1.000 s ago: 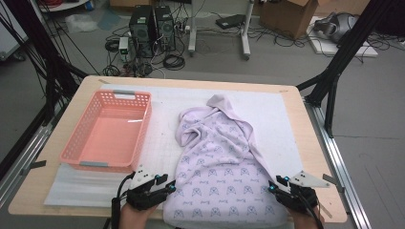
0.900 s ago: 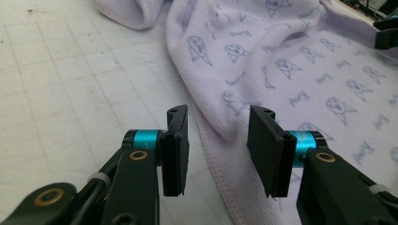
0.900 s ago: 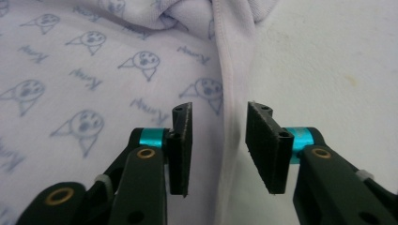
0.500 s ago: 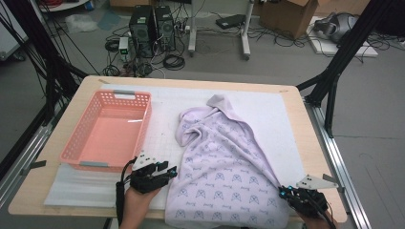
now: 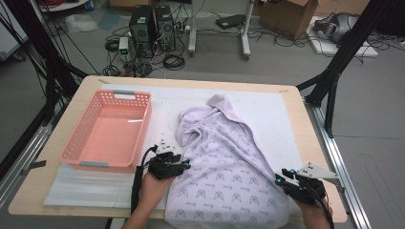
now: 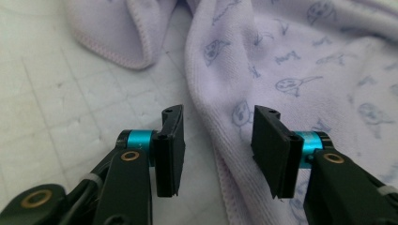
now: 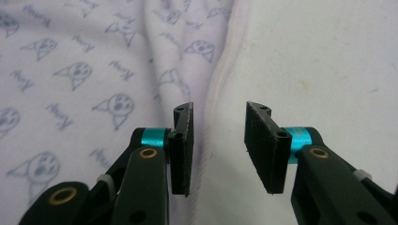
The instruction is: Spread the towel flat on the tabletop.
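One lilac blanket (image 5: 229, 167), one pink basket (image 5: 107, 136), two grippers on one table (image 5: 47, 191).
Blanket spread mid-table, right of basket. Left gripper (image 6: 218, 140) part open, just been closing, straddling blanket's left hem without pinching. Right gripper (image 7: 218, 140) part open, just been opening, over right hem, gripping nothing.

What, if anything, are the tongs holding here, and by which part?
Nothing is held. Both the left tongs and right tongs stand open astride the hem of the lilac blanket, pads not pressing it.
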A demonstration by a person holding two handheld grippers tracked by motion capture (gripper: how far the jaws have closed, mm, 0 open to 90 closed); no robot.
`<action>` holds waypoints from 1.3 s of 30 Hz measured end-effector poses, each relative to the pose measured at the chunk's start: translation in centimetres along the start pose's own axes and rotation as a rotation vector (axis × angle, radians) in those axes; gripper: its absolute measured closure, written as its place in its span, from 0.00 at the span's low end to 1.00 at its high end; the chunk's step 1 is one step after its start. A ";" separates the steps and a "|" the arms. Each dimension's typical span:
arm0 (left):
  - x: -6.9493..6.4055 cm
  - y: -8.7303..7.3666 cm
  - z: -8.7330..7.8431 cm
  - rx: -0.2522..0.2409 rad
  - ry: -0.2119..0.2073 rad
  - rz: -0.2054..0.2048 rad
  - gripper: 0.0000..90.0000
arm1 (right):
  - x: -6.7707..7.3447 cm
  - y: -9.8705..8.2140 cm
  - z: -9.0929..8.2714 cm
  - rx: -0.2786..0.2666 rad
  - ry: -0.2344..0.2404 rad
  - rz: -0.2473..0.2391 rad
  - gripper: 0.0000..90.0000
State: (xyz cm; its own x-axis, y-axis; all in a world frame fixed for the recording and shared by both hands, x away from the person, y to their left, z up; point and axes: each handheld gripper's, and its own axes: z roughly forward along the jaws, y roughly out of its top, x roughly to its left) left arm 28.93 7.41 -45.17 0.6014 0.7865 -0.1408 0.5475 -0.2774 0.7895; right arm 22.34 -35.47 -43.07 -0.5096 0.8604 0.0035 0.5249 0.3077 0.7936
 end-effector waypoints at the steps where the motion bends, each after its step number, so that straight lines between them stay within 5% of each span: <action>1: -0.3 0.0 0.0 0.000 0.016 0.017 0.83 | -0.3 0.2 0.2 -0.003 -0.001 0.005 0.69; 2: -0.3 -0.1 -0.1 -0.001 0.008 0.014 0.94 | -0.6 0.5 0.6 -0.013 0.000 0.018 0.70; 7: -0.8 -1.5 -1.8 -0.007 -0.015 0.000 0.95 | -0.8 1.6 3.5 0.007 0.039 0.061 0.69; 9: -0.9 -2.1 -2.5 -0.010 -0.028 -0.001 0.94 | -0.5 1.8 4.8 0.028 0.042 0.044 0.70; 13: -1.0 -2.9 -3.7 -0.004 -0.032 0.007 0.94 | 0.1 2.1 5.8 0.056 0.044 0.019 0.90; 17: -1.0 -3.7 -4.4 -0.027 -0.048 -0.020 0.92 | -0.2 1.8 4.5 0.100 0.029 -0.006 0.97; 21: -0.6 -3.7 -4.7 -0.067 -0.038 -0.058 0.70 | -0.8 -0.1 1.9 0.113 0.014 0.009 0.97; 25: -0.3 -3.2 -4.8 -0.104 -0.044 -0.076 0.62 | -0.7 -1.3 -0.1 0.123 0.049 0.007 0.94; 29: 0.1 -2.2 -4.2 -0.120 -0.057 -0.099 0.59 | -0.3 -0.8 -0.3 0.071 0.052 -0.023 0.79; 35: 0.9 0.3 -2.0 -0.091 -0.058 -0.099 0.56 | 0.2 0.3 -0.2 -0.004 0.050 -0.052 0.72; 39: 1.1 1.1 -0.2 -0.055 -0.012 -0.088 0.53 | 0.0 0.6 0.2 -0.022 0.051 -0.047 0.67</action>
State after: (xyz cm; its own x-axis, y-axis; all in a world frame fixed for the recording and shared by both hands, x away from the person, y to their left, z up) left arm 30.10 8.07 -44.31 0.5595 0.7997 -0.2178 0.5661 -0.1767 0.8052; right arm 22.84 -35.20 -42.73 -0.5678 0.8232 -0.0038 0.4844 0.3378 0.8070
